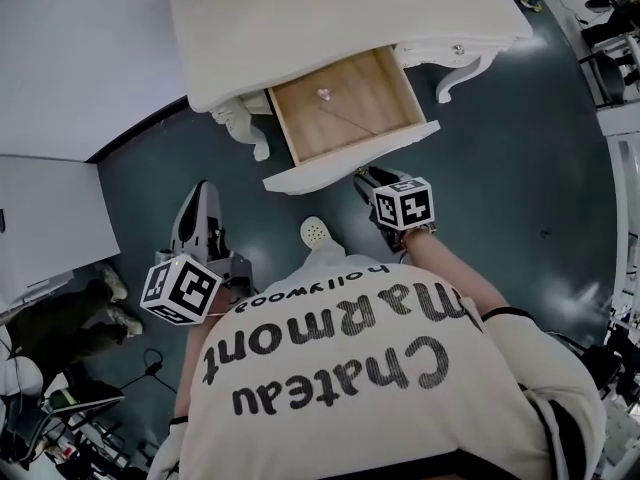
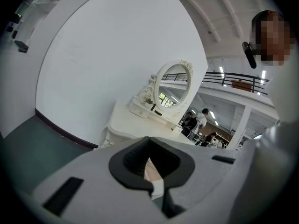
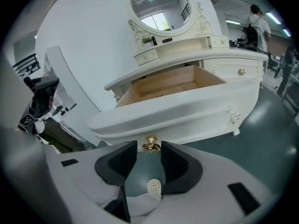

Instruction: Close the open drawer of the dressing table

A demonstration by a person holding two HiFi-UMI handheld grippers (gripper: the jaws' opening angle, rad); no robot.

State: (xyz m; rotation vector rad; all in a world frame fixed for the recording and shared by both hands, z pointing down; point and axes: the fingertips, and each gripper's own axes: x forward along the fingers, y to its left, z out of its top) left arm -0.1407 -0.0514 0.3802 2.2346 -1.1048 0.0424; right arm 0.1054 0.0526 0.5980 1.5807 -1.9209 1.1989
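The white dressing table (image 1: 300,28) has its drawer (image 1: 345,103) pulled out, showing a bare wooden inside. In the right gripper view the drawer's curved white front (image 3: 177,113) fills the middle, with its brass knob (image 3: 151,145) just below it. My right gripper (image 3: 150,149) is open, and the knob sits between its fingertips with no pad pressing on it. In the head view this right gripper (image 1: 368,178) is at the drawer front (image 1: 350,160). My left gripper (image 1: 200,196) hangs lower left, apart from the table. In its own view the left gripper (image 2: 149,141) is shut and empty.
Carved table legs (image 1: 255,136) (image 1: 452,76) flank the drawer. An oval mirror (image 3: 159,6) stands on the tabletop. My own shoe (image 1: 316,232) rests on the dark green floor below the drawer. A white panel (image 1: 45,218) and another person's feet (image 1: 105,303) are at the left.
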